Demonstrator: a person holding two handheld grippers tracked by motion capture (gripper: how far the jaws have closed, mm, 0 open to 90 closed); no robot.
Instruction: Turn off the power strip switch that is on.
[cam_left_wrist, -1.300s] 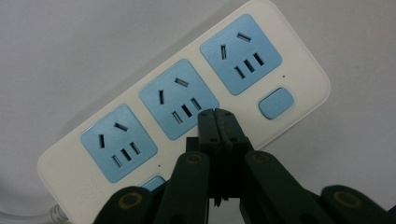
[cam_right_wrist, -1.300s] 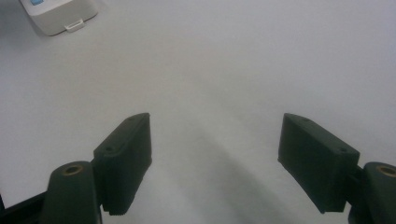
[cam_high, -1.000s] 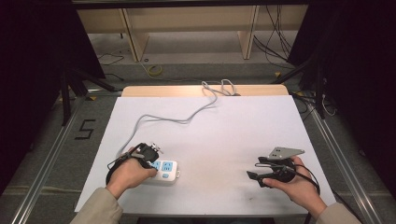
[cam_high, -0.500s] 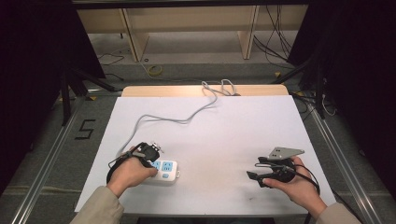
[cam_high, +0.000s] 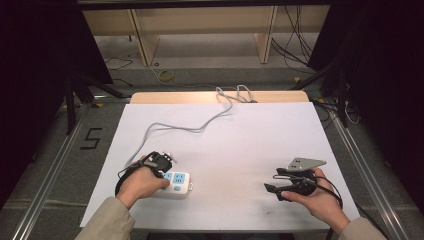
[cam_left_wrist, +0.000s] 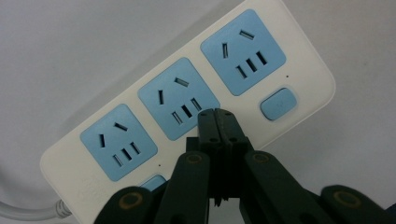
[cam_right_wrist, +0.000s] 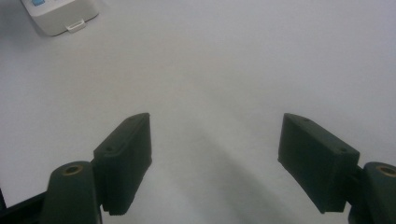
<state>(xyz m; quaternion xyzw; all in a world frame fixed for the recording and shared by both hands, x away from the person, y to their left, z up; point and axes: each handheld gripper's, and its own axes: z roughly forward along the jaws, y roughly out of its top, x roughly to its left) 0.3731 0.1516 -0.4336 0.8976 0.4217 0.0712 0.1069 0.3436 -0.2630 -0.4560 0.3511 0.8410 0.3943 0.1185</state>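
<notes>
A white power strip (cam_high: 177, 184) with three blue sockets and a blue button lies on the white table sheet at the front left. Its grey cable (cam_high: 195, 127) runs to the table's far edge. My left gripper (cam_high: 162, 172), held in the left hand, points down at the strip. Seen from the left gripper view, its jaws are shut, tips together at the middle socket's edge (cam_left_wrist: 180, 98), and the left gripper (cam_left_wrist: 217, 116) holds nothing. My right gripper (cam_high: 274, 189) rests at the front right, open. In the right gripper view the right gripper (cam_right_wrist: 215, 140) has bare sheet between its jaws, with the strip's end (cam_right_wrist: 60, 16) far off.
The white sheet (cam_high: 250, 140) covers the table, whose wooden far edge (cam_high: 210, 96) shows behind it. Metal rails run along both sides of the table. Shelving and loose cables (cam_high: 295, 50) lie on the floor beyond.
</notes>
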